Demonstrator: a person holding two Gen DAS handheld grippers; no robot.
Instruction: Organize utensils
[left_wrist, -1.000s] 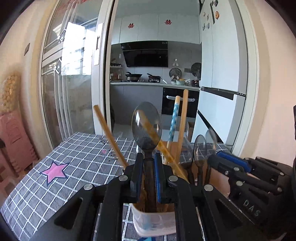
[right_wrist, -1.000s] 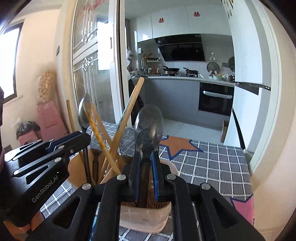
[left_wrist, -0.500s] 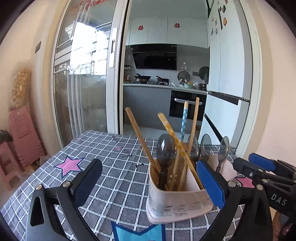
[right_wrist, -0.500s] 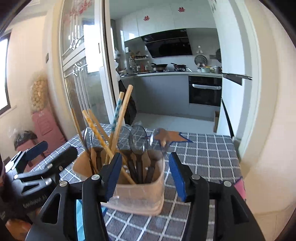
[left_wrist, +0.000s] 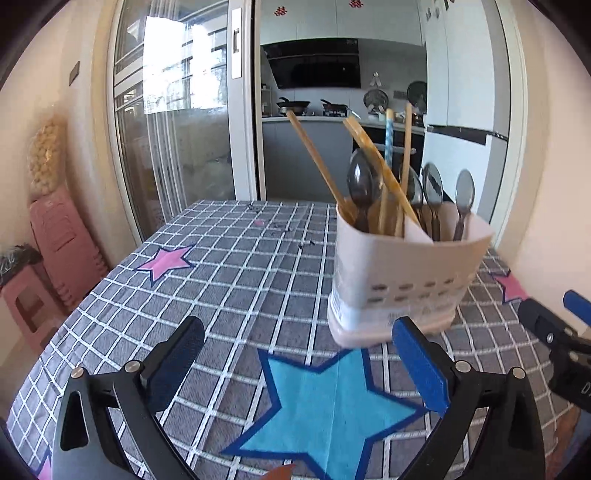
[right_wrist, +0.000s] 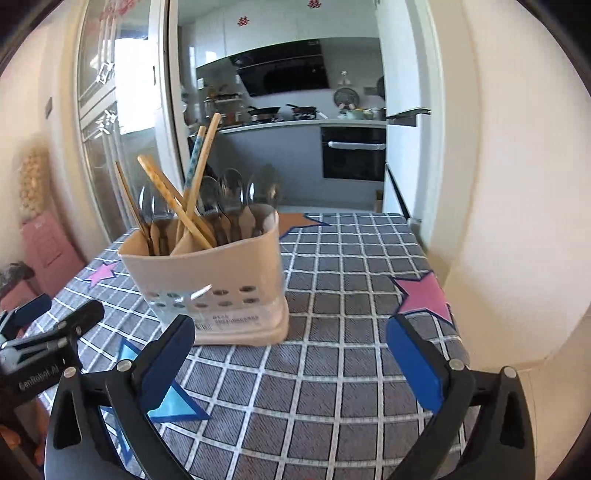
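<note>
Both my left gripper (left_wrist: 299, 354) and right gripper (right_wrist: 291, 347) gape empty; I'd lift clear without clipping the utensil holder (right_wrist: 218, 273) or its chopsticks (right_wrist: 173, 201) near the tablecloth's (right_wrist: 351, 266) far edge.

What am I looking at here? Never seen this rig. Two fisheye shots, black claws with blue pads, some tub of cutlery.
There is no robot: a person carries a handheld two-finger gripper in each hand, with a fisheye camera on each looking along its fingers.

One picture is from the left gripper, the other from the right gripper. Both are open and hold nothing.

On the checked tablecloth with star patches stands a pale plastic utensil holder. Chopsticks lean in one compartment with one spoon; the other spoons stand in the next compartment.

Each gripper also shows at the edge of the other's view.
</note>
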